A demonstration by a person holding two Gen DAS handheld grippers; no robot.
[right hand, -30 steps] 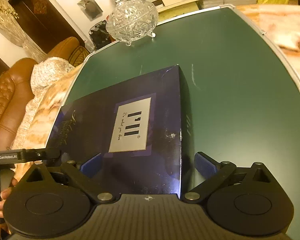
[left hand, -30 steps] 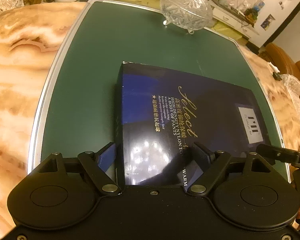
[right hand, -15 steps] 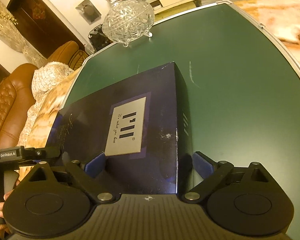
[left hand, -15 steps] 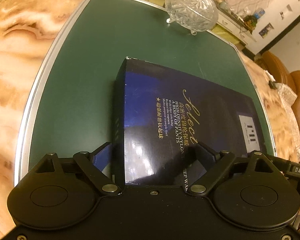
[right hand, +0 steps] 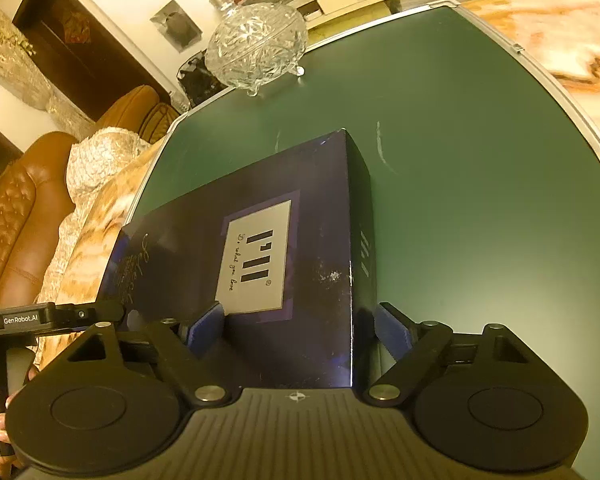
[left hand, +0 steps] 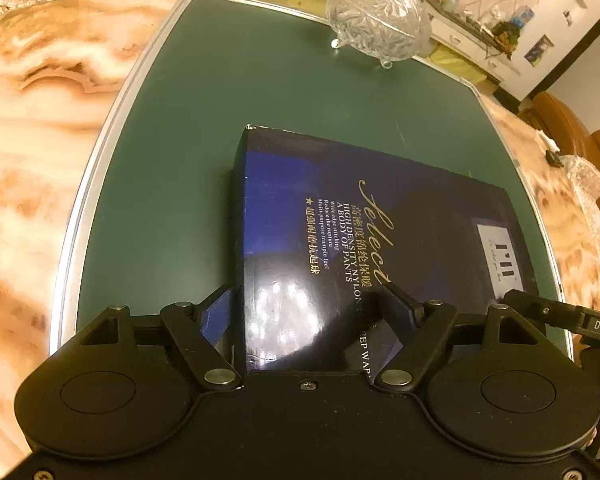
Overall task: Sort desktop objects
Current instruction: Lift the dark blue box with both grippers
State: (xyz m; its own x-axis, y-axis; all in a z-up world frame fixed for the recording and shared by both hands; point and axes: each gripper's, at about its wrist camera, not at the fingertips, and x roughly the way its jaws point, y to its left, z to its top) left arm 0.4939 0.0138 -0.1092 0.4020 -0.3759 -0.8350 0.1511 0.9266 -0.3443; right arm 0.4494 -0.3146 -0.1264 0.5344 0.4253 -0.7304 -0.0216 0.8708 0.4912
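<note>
Box [left hand: 360, 240]: dark blue, flat, wide, glossy card, lying face up at the near middle of the green mat [left hand: 172, 200] on the marble desk [left hand: 28, 140]. Closed, contents hidden.

Left claw [left hand: 306, 312]: partly open, just been closing, near left corner of box between the jaws. 1 pad against the box's left side, the other over the top face. Firm squeeze not evident, so read as not yet gripping.

Right claw [right hand: 300, 328]: partly open, also just been closing, near right corner of box between the jaws. 1 pad over the top face by the silver label, the other just beside the right side wall. No clear press here either.

Handling, judged: stiff card shell, probably light for its size, slick printed surface, likely to slip under a weak pinch. Too wide for 1 claw across the face. Best taken at both near corners or both short sides together, lifted level to avoid twisting or denting the lid.

Glass bowl [left hand: 378, 20]: cut crystal, lidded, footed, at the far edge of the mat, well apart from the box. Fragile. Contents impossible to tell through the pattern.
</note>
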